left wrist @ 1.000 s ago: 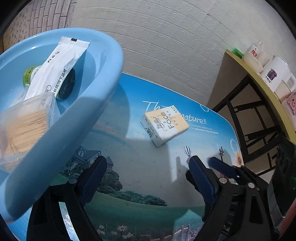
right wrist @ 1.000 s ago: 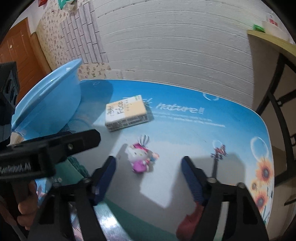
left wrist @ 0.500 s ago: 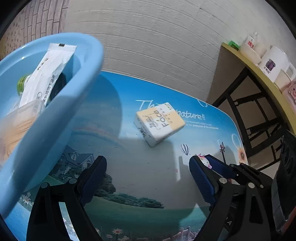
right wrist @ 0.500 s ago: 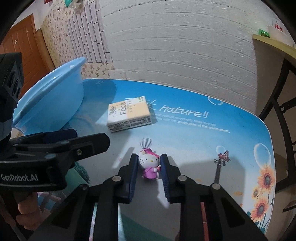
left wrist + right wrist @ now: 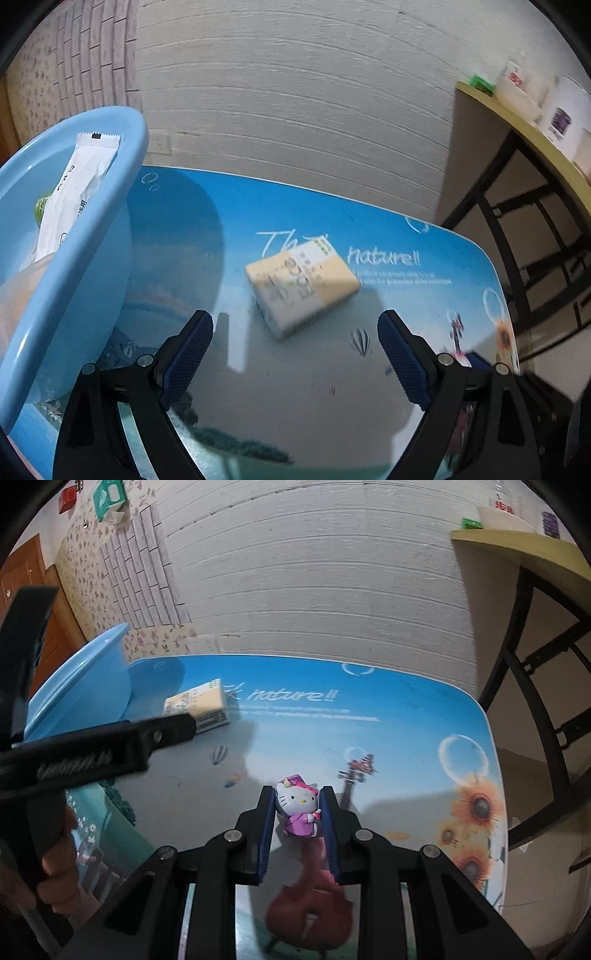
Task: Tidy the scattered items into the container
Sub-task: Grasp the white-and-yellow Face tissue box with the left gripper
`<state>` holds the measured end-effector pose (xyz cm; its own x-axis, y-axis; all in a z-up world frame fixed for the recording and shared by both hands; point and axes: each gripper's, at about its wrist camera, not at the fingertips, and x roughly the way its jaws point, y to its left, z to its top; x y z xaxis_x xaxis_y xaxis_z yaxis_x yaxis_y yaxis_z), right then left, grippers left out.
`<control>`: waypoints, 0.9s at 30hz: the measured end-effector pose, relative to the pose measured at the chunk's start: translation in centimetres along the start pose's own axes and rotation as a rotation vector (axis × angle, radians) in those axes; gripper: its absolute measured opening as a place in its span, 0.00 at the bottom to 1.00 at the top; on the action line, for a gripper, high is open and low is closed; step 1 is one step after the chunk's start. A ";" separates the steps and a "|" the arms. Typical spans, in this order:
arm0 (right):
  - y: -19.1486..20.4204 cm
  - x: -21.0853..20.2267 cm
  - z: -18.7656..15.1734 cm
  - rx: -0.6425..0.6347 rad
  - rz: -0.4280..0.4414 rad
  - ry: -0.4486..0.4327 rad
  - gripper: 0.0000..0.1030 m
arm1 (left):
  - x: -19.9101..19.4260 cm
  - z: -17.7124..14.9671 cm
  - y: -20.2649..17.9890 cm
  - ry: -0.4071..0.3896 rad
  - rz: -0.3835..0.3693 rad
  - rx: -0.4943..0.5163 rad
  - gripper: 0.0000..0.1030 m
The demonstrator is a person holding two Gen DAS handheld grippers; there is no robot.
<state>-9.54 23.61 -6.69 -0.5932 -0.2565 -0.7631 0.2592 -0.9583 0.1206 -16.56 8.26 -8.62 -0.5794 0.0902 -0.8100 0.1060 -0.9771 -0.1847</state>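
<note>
A light blue basin (image 5: 74,266) stands at the left of the table and holds a white sachet (image 5: 77,192) and other items. It also shows in the right wrist view (image 5: 81,686). A cream tissue pack (image 5: 301,286) lies on the table ahead of my open, empty left gripper (image 5: 295,343). The pack also shows in the right wrist view (image 5: 201,707). My right gripper (image 5: 297,805) is shut on a small Hello Kitty figure (image 5: 299,808) in a pink dress, held just above the table.
The table (image 5: 369,738) has a glossy blue printed top, with its rounded right edge near a black-framed shelf (image 5: 535,627) carrying cups. A white wall runs close behind. The left gripper's black body (image 5: 92,749) crosses the left of the right wrist view.
My right gripper closed on the Hello Kitty figure and lifted it slightly. My left gripper moved back from the basin and turned toward the tissue pack.
</note>
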 end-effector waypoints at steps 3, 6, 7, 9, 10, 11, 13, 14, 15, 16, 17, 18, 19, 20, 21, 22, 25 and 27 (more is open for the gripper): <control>-0.6 -0.1 -0.2 0.010 0.002 0.002 0.25 | 0.8 0.4 -0.1 0.019 0.027 -0.052 0.88; -1.0 -0.3 -0.2 0.018 0.014 -0.001 0.25 | 1.6 0.7 -0.3 0.036 0.051 -0.103 0.88; -1.0 -0.3 -0.2 0.016 0.014 -0.001 0.25 | 1.9 0.8 -0.4 0.040 0.060 -0.115 0.88; -1.1 -0.4 -0.2 0.013 0.016 -0.001 0.25 | 2.2 0.9 -0.7 0.036 0.083 -0.117 0.88; -1.2 -0.4 -0.3 0.015 0.016 -0.001 0.25 | 2.4 0.9 -0.9 0.032 0.095 -0.116 0.88; -1.4 -0.5 -0.3 0.019 0.016 -0.002 0.25 | 2.4 0.9 -1.1 0.028 0.102 -0.116 0.89; -1.7 -0.5 -0.3 0.028 0.017 -0.001 0.25 | 2.5 0.9 -1.2 0.022 0.112 -0.113 0.87; -1.9 -0.5 -0.3 0.034 0.017 0.000 0.25 | 2.5 1.0 -1.2 0.018 0.115 -0.105 0.77; -2.1 -0.5 -0.3 0.042 0.018 0.001 0.25 | 2.4 1.0 -1.3 0.012 0.111 -0.088 0.69; -2.3 -0.5 -0.3 0.050 0.019 0.004 0.25 | 2.2 0.9 -1.2 0.011 0.105 -0.074 0.68; -2.4 -0.5 -0.3 0.057 0.018 0.006 0.25 | 2.1 0.9 -1.2 0.012 0.097 -0.067 0.68; -2.5 -0.4 -0.3 0.059 0.019 0.007 0.25 | 1.9 0.7 -1.1 0.008 0.087 -0.063 0.67; -2.5 -0.4 -0.3 0.060 0.020 0.007 0.25 | 1.8 0.6 -1.0 0.007 0.081 -0.056 0.67; -2.5 -0.4 -0.3 0.060 0.019 0.006 0.25 | 1.7 0.5 -0.9 0.009 0.080 -0.048 0.67; -2.4 -0.5 -0.3 0.057 0.018 0.005 0.25 | 1.6 0.4 -0.9 0.011 0.078 -0.040 0.67; -2.4 -0.5 -0.3 0.055 0.016 0.004 0.25 | 1.6 0.4 -0.9 0.014 0.075 -0.034 0.67; -2.3 -0.5 -0.4 0.055 0.015 0.004 0.25 | 1.2 0.1 -0.7 0.027 0.056 -0.013 0.67; -2.2 -0.5 -0.4 0.058 0.013 0.005 0.25 | 0.8 -0.1 -0.7 0.030 0.044 0.006 0.67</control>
<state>-9.53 25.93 -6.85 -0.5862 -0.2689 -0.7643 0.2228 -0.9604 0.1671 -16.99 9.01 -9.24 -0.5498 0.0524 -0.8337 0.1264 -0.9813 -0.1450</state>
